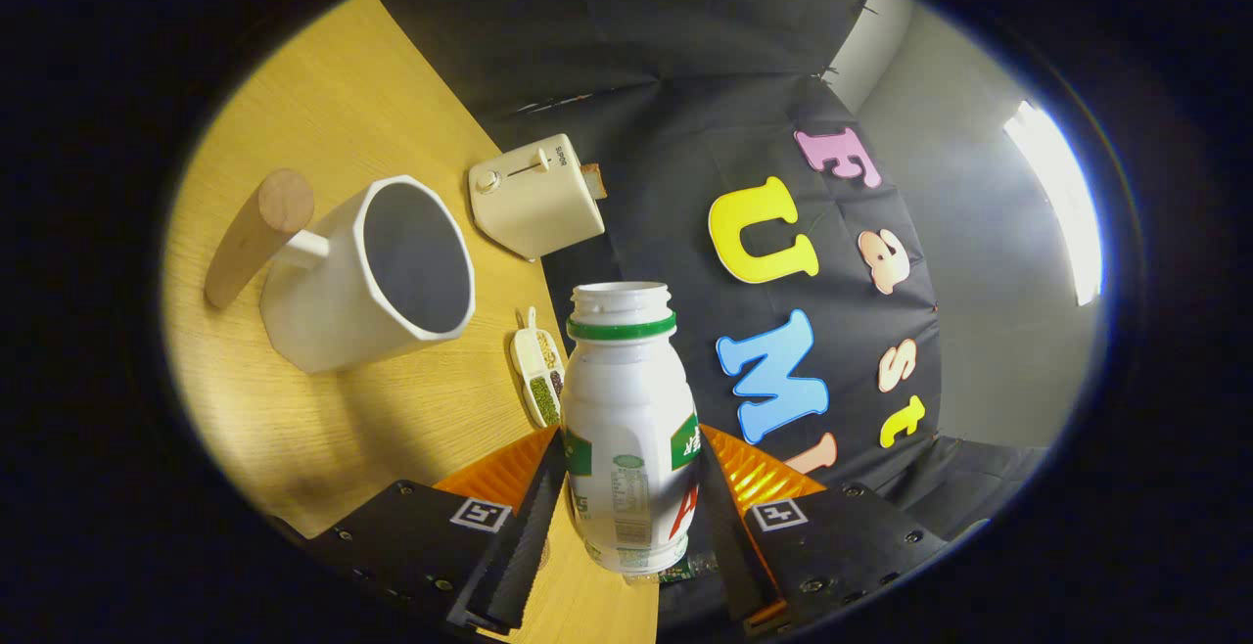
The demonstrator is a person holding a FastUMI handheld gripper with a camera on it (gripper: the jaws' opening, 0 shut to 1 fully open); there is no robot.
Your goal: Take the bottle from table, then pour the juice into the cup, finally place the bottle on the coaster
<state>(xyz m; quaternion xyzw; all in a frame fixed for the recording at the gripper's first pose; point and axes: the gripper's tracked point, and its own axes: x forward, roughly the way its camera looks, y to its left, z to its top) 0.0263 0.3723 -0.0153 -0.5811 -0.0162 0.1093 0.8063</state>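
Clamping the bottle [626,429] in my gripper [626,507], open neck toward twelve o'clock, cup [367,277] at ten, bare counter [323,96] beyond

uncapped white bottle [626,429] clamped in hand-held gripper [626,517], white cup [377,277] apparently empty

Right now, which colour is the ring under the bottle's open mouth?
Green, on the white bottle held between the gripper's two fingers; clearest in the gripper view.

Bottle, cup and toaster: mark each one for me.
bottle [626,429]: gripper view, on its white body between the fingers.
cup [323,316]: gripper view, on its white outer wall.
toaster [533,204]: gripper view, on its cream side panel.
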